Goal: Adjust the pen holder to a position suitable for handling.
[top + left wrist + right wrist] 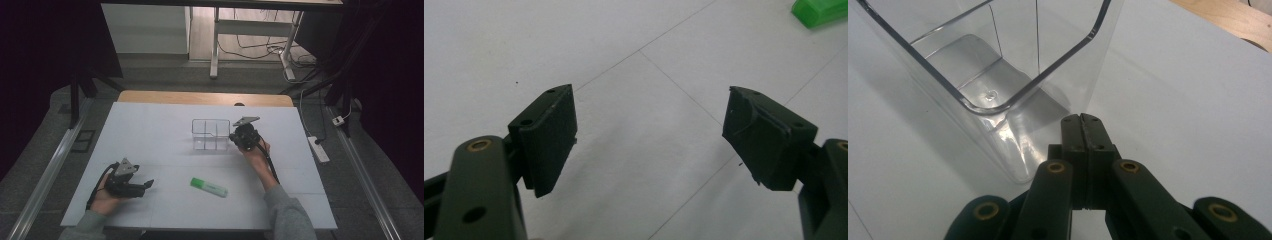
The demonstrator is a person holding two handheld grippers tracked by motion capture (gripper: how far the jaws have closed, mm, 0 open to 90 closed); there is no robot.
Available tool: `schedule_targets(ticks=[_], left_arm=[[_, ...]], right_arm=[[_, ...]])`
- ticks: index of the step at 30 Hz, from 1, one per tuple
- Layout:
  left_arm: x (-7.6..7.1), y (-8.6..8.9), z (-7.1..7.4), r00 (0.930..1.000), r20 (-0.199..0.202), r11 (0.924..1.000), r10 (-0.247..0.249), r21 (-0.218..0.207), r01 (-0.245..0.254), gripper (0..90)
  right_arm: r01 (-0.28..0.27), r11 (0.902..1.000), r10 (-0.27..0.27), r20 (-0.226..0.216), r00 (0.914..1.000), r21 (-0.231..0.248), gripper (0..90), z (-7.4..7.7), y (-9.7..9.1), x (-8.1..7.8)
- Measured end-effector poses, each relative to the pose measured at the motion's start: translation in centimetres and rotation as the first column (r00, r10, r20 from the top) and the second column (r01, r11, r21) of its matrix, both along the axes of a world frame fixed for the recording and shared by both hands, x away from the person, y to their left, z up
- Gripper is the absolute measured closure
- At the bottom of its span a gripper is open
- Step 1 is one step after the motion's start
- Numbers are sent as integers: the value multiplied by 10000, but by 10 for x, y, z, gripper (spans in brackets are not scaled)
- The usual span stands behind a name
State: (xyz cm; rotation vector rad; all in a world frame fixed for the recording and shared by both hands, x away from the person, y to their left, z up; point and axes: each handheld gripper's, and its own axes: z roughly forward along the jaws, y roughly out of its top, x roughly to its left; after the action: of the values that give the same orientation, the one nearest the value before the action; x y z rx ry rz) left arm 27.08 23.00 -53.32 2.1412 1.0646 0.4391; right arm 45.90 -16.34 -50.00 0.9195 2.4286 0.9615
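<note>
So the clear plastic organiser box with inner dividers (211, 134) sits a bit past the middle of the white table top (150, 130), with open white surface all round it except at its 3 o'clock side, where the right gripper (239, 138) is parked. In the right gripper view its jaws are pressed flat together with nothing between them, tips right at the box's rounded near corner (998, 107); can't tell if they actually touch the wall. The left gripper (148, 185) rests low at about 8 o'clock from the box, well apart, jaws spread wide over bare table. A green highlighter pen with a white end (208, 187) lies at roughly 6 o'clock from the box, near the front edge, with free space on both sides.
</note>
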Motion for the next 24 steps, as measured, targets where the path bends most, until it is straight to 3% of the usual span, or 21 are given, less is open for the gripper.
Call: schedule_targets(ticks=[5,18,20,21,24], left_arm=[[0,1,0,10000,7,10000,17,-31,-17,217],[2,2,-1,10000,-43,9999,-43,-157,42,217],[2,1,-1,10000,-36,9998,-48,-202,47,217],[2,1,-1,10000,-26,9998,-71,-192,70,217],[2,0,-1,9999,-25,9998,-127,-180,127,218]], right_arm=[[21,10000,-21,192,9998,-19,900,3,-2,-2],[-84,9988,83,19,10000,484,900,15,-25,-24],[-406,9969,408,-6,9992,675,795,19,-32,-32],[-406,9969,408,-6,9992,675,795,19,-32,-32],[-436,9961,437,3,9990,771,665,23,-38,-38]])
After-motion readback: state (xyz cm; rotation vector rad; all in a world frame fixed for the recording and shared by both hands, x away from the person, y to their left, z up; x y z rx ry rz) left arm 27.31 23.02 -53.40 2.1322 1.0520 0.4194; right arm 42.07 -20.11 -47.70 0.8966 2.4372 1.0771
